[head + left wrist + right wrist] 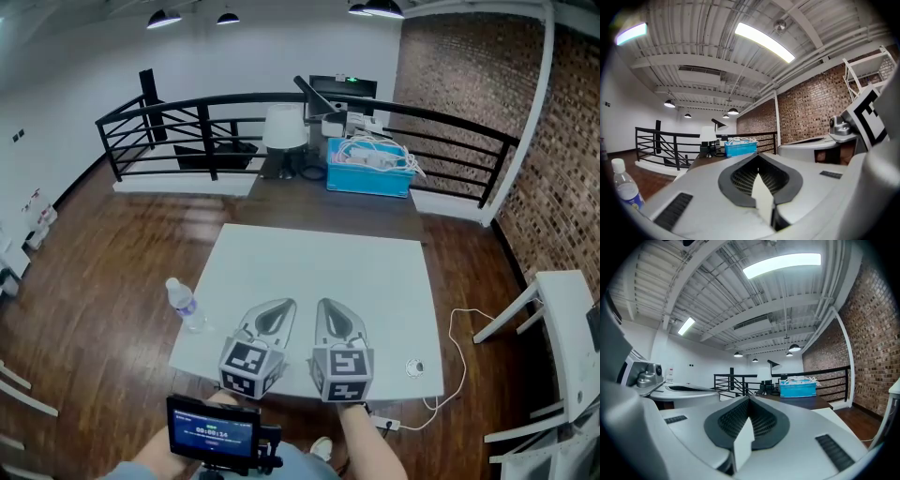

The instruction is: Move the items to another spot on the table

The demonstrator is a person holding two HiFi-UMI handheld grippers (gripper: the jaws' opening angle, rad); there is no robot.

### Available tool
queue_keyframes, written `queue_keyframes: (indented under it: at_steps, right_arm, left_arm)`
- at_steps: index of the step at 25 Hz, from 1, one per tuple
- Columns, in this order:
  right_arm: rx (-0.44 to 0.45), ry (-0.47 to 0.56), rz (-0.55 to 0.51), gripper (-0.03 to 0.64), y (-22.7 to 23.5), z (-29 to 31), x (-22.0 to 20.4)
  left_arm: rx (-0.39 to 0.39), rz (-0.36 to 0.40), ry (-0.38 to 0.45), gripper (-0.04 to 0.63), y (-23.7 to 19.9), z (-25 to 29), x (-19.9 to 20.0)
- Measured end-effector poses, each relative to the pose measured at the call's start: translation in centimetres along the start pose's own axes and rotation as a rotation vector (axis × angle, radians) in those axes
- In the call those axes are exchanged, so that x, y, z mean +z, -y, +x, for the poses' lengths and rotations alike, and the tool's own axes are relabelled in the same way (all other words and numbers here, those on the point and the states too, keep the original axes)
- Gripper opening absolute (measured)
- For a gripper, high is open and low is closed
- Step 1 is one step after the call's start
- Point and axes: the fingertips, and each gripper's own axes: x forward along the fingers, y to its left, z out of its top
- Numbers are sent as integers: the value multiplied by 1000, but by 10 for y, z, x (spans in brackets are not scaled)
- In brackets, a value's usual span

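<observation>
Water bottle (186,305): stands upright at the left edge of the white table (319,258), lower left of frame, just left of the left gripper (274,317), which is the nearer. Left gripper and right gripper (337,321): jaws together, empty.

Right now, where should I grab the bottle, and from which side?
I'd take the bottle round its mid-body, coming in level from its right with the left gripper, the nearer one. It stands upright by the table's left edge, so a side-on grip suits its round wall; the narrow cap gives less hold. The jaws are shut: open them first.
</observation>
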Motion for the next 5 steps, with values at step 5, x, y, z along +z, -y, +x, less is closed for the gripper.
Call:
queue_keyframes:
  at_steps: [5]
  right_arm:
    - [13, 1, -5, 8, -2, -6, 0]
  left_arm:
    - [13, 3, -4, 11, 5, -5, 0]
